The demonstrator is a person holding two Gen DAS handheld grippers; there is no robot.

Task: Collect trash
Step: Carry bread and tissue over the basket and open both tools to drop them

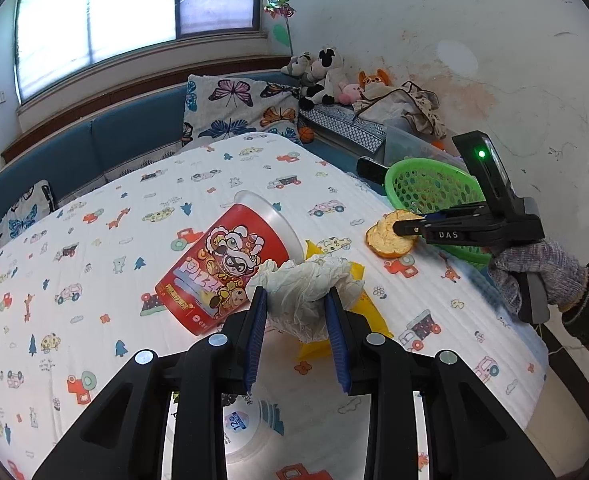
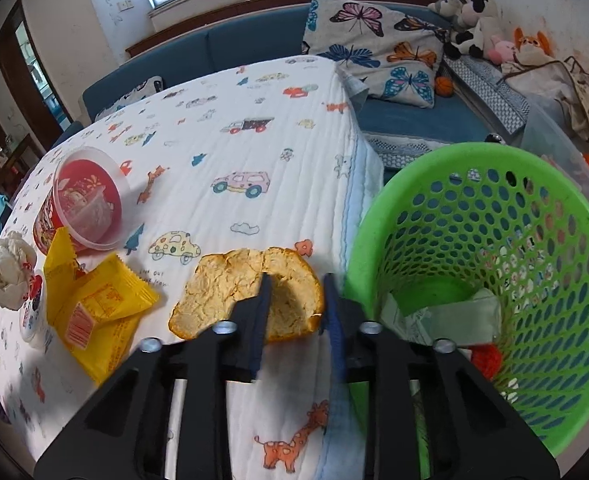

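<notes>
left gripper (image 1: 296,300): clamped | right gripper (image 2: 296,300): tilted down, slightly apart

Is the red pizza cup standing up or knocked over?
Knocked over. The red cup lies on its side on the tablecloth, with its open mouth facing sideways, so you can see inside it.

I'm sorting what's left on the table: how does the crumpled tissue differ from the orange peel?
The crumpled tissue is white and wadded into a ball; the orange peel is orange-rimmed, pale inside and opens like a shallow cup. The tissue is clamped in the left tool, beside the red cup; the peel lies near the green basket, with the right tool straddling its edge. Both are still out of the basket.
</notes>
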